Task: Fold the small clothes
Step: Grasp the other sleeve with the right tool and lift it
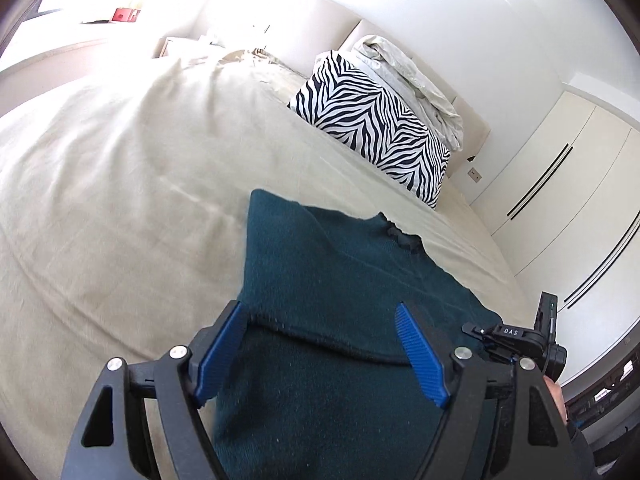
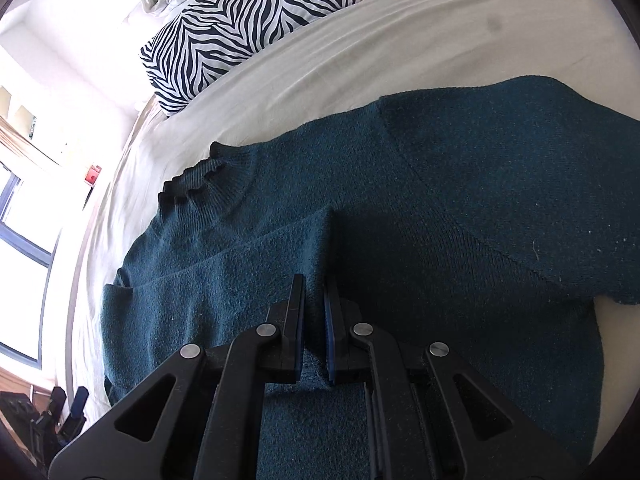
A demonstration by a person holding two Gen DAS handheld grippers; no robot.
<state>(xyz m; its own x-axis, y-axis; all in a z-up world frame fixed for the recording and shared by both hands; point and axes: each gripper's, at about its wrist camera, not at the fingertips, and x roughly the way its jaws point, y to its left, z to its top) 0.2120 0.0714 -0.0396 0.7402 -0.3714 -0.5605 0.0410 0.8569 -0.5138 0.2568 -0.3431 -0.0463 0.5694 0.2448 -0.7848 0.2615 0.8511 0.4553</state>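
Observation:
A dark teal knit sweater (image 1: 320, 280) lies on a beige bed sheet (image 1: 120, 200). In the left wrist view my left gripper (image 1: 320, 312) is open, its blue pads wide apart just above the sweater's lower body near a hem edge. In the right wrist view the sweater (image 2: 440, 200) spreads across the sheet with its collar (image 2: 192, 176) at the left. My right gripper (image 2: 314, 284) is shut on a folded-over edge of the sweater, apparently a sleeve, whose fabric sits between the pads. The right gripper also shows at the right edge of the left wrist view (image 1: 520, 340).
A zebra-striped pillow (image 1: 372, 120) and a crumpled pale pillow (image 1: 408, 76) lie at the head of the bed. White wardrobe doors (image 1: 560, 184) stand to the right. A window (image 2: 24, 232) is beyond the bed's far side.

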